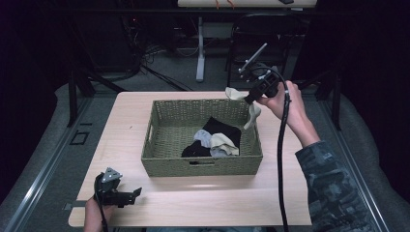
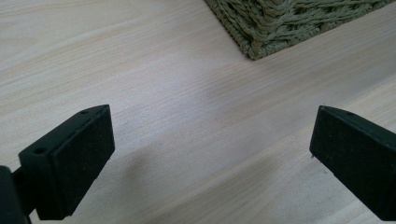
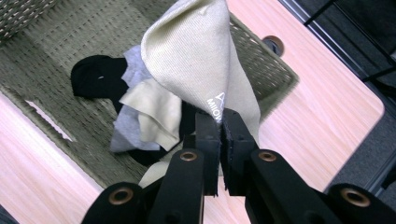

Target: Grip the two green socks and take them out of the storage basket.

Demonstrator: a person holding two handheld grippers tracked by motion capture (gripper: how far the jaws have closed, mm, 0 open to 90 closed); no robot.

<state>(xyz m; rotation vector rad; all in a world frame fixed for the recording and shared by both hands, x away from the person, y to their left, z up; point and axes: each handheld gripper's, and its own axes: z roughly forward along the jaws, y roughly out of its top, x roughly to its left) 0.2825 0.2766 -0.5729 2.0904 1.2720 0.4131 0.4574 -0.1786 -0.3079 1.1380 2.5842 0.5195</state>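
The right gripper (image 3: pixel 219 135), jaws pinching a cream sock (image 3: pixel 196 60), hangs it over the basket's (image 1: pixel 159 145) far right corner, while the left gripper (image 2: pixel 210 154), jaws spread, waits off its near left corner.

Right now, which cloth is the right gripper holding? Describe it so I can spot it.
Find the woven basket in the middle of the table, then its far right corner, where the right gripper is shut on a cream cloth. Unlike the black, grey and pale cloths lying in the basket, it hangs lifted over the rim and carries white lettering near the pinch.
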